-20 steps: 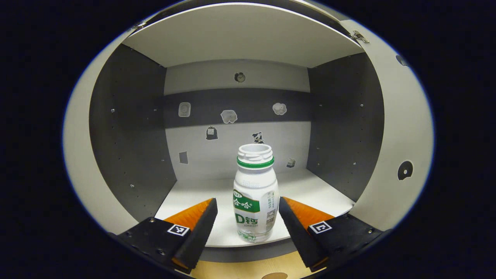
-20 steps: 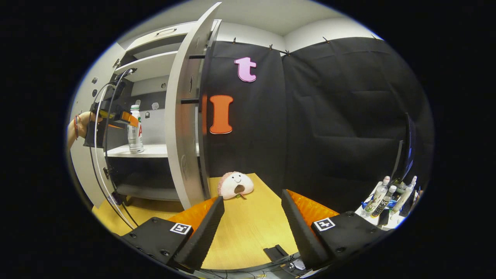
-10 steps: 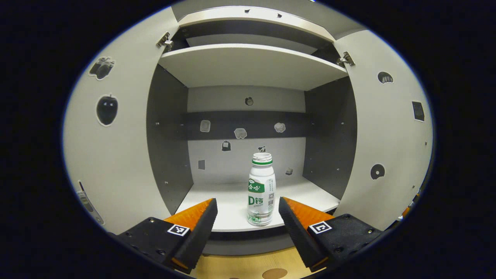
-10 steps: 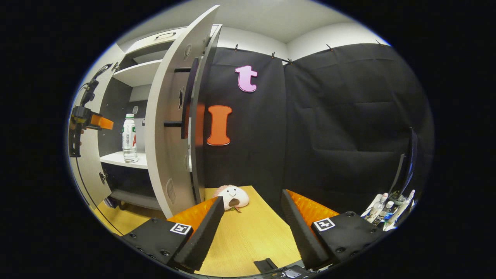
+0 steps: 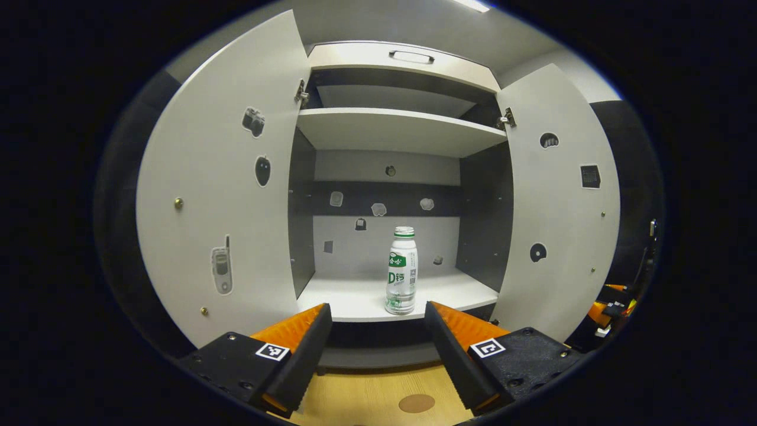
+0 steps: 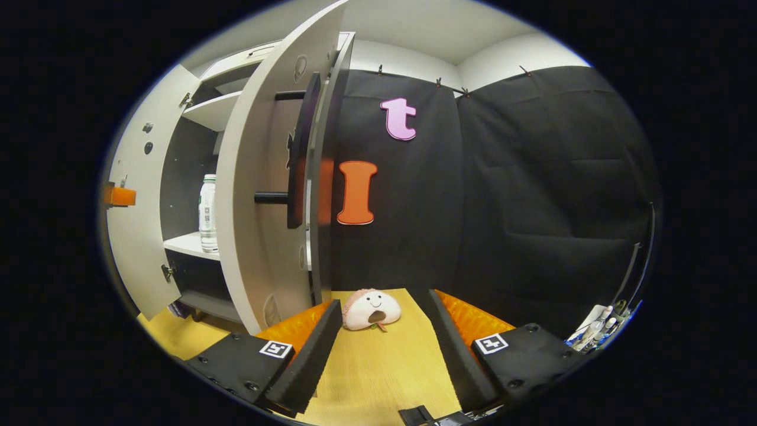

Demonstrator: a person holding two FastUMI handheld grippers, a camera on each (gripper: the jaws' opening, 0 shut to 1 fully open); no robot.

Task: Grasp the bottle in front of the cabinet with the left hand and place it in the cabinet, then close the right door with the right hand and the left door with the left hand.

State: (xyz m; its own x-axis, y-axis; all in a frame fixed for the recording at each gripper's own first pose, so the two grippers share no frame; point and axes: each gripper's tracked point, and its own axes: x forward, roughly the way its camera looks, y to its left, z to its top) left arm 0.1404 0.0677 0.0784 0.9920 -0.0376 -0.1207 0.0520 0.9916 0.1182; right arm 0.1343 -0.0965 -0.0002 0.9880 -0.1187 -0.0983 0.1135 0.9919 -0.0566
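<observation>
While upright on the shelf (image 5: 355,299), white green-collared bottle (image 5: 401,271) stands capless

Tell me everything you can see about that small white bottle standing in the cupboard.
The small white plastic bottle stands upright on the pale lower shelf of the open cabinet, near the shelf's front edge. It has a green ring at the neck, a white top, a printed label with a green patch, and a clear-looking base. Nothing touches it but the shelf. The right gripper view shows it side-on between the two open doors.
</observation>
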